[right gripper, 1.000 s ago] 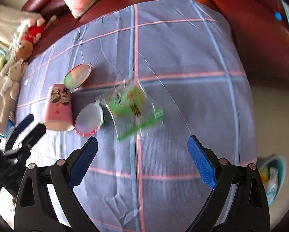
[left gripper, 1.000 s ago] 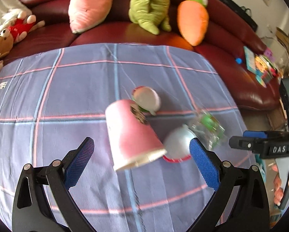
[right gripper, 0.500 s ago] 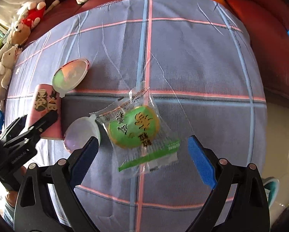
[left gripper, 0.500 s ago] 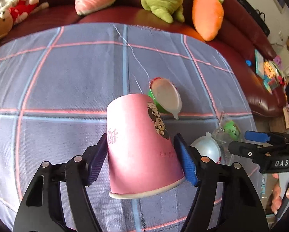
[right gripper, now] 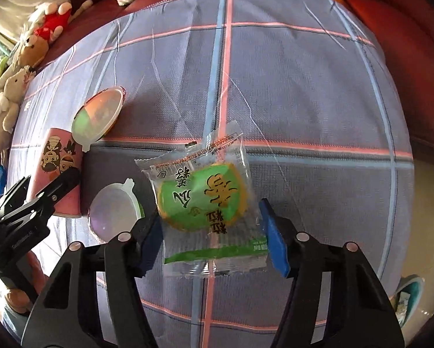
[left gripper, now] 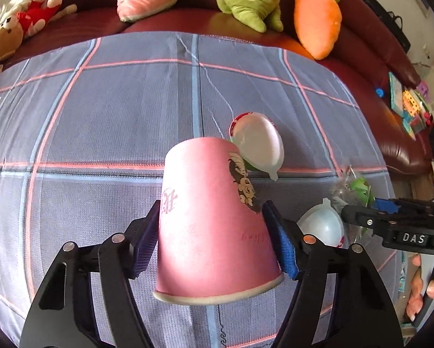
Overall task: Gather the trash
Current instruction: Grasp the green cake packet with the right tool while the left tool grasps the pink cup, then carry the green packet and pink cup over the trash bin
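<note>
Here the left hand-held gripper (left gripper: 214,237) has its blue pads pressed on both sides of an upturned pink paper cup (left gripper: 214,217) standing on the checked cloth of the worktop (left gripper: 100,121); the cup carries a cartoon print and faint script I cannot read. The right hand-held gripper (right gripper: 209,229) is closing around a clear snack packet (right gripper: 205,200) with a green round cake inside, its pads at the packet's edges. Green Chinese characters mark the wrapper. Two plastic lids (right gripper: 100,114) lie left of it. "DAS" shows on the right tool.
</note>
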Demonstrator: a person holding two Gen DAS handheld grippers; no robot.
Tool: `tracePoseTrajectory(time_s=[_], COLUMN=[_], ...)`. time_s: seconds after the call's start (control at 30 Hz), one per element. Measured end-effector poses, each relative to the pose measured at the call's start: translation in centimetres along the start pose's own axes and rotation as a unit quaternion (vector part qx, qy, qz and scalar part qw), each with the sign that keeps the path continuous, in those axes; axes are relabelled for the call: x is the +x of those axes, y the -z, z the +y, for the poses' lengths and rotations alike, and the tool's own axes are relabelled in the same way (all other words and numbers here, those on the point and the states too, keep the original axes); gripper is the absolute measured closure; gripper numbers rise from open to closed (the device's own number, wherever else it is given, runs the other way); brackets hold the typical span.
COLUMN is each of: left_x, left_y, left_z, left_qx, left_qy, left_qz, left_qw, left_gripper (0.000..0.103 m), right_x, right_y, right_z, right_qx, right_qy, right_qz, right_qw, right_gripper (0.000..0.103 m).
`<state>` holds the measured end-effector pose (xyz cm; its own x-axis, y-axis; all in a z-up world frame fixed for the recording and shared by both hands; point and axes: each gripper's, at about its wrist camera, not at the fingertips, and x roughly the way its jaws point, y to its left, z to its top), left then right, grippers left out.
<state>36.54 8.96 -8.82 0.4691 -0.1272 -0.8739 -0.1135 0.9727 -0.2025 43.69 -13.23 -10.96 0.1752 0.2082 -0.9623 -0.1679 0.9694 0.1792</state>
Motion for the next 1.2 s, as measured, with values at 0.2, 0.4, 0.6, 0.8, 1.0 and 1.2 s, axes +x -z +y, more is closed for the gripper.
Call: tracePoseTrajectory(time_s=[0.2, 0.4, 0.6, 0.8, 1.0, 1.2], left_x=[-1.4, -4.5, -7.0, -8.9, -9.2, -8.9], left_y=[0.9, 2.7, 5.2, 7.5, 10.0, 12.4], left_z=[-0.1, -0.5, -2.9, -7.2, -13.5, -21.2], left_qx=[0.009, 0.011, 0.029, 0.063, 0.116, 0.18], left_qy=[-0.015, -0.004, 0.012, 0.039, 0.07, 0.107], left_qz=[-0.019, -0.033, -0.045, -0.047, -0.037, -0.026], left_qw=[0.9997, 0.9994, 0.9985, 0.9961, 0.9901, 0.9774], left_gripper=[0.04, 0.039, 0.039, 0.039, 0.039, 0.039], right_x=[-1.6, -4.0, -6.0, -8.6, -11.9, -15.1], right_y=[1.4, 4.5, 8.5, 13.4, 18.5, 23.4], right_z=[-1.6, -3.5, -5.5, -7.7, -11.5, -16.5], right_qx=[0.032, 0.061, 0.091, 0.123, 0.162, 0.2], right_qy=[-0.015, -0.041, -0.05, -0.058, -0.061, -0.04], right_qz=[-0.017, -0.032, -0.045, -0.071, -0.107, -0.139], right_qw=[0.999, 0.997, 0.994, 0.988, 0.979, 0.969], right_gripper=[0.047, 0.047, 0.047, 0.047, 0.047, 0.047])
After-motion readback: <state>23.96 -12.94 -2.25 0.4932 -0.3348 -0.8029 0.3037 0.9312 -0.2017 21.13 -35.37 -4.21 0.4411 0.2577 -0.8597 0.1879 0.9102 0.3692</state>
